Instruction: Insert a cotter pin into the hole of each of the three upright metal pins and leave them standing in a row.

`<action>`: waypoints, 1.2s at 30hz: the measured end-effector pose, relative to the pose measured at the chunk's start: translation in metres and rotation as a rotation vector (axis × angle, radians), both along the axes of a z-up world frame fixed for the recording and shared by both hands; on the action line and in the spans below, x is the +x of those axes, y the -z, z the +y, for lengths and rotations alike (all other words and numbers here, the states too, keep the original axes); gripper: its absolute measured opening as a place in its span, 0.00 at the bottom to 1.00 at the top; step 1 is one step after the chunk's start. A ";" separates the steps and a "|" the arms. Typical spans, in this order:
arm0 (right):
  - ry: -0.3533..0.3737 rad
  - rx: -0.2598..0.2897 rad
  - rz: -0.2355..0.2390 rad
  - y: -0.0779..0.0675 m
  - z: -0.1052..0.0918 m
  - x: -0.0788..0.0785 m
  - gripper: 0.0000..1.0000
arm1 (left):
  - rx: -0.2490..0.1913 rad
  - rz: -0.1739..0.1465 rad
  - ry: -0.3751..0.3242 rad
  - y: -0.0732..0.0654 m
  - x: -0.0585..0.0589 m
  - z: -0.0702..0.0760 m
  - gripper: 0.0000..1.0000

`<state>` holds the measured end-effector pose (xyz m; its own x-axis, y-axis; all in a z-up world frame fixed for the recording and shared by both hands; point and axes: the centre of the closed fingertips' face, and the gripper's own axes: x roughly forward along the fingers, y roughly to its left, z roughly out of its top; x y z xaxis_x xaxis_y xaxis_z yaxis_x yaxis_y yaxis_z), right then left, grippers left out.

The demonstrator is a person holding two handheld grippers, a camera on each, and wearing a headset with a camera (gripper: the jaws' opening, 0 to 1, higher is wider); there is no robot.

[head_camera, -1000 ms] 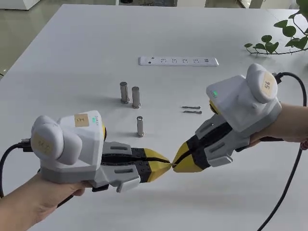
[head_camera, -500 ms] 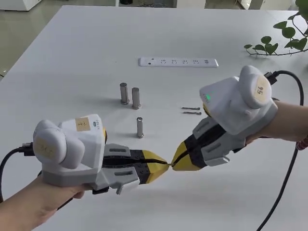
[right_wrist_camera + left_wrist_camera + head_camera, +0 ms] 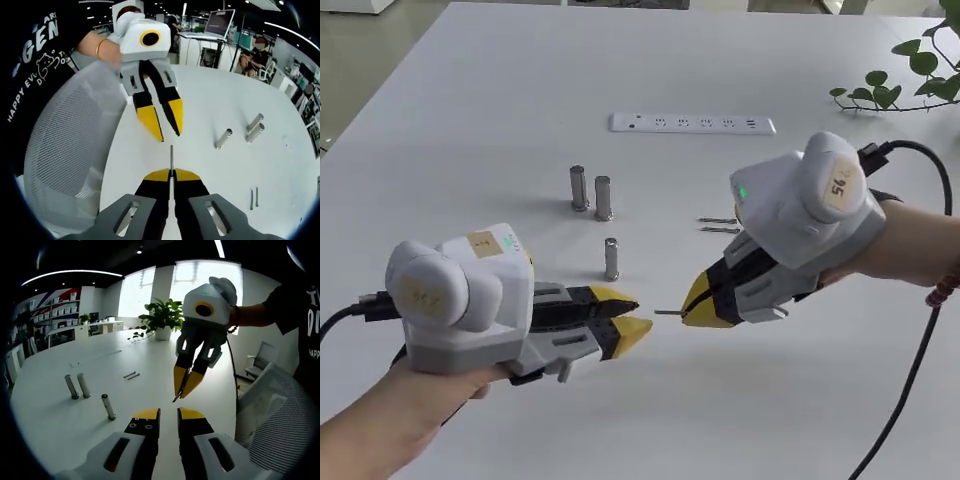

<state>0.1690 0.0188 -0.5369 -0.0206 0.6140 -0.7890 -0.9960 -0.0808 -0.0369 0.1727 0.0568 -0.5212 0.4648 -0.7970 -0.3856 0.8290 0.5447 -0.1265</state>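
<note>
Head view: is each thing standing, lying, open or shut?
left gripper: fingers open, empty
right gripper: shut on held cotter pin
held cotter pin: sticking out of the fingertips
front metal pin: upright
back metal pins: upright, side by side
loose cotter pins: lying flat
power strip: lying flat, nothing plugged in

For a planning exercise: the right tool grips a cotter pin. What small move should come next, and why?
Probably carry the cotter pin, clamped in the shut right tool and jutting past its tips, toward the nearest upright metal pin. That pin stands bare, and the open left tool holds nothing, free to steady it.
</note>
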 end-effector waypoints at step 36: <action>0.144 -0.114 -0.129 0.026 0.020 0.079 0.00 | 0.082 -0.011 -0.345 0.045 0.090 0.038 0.17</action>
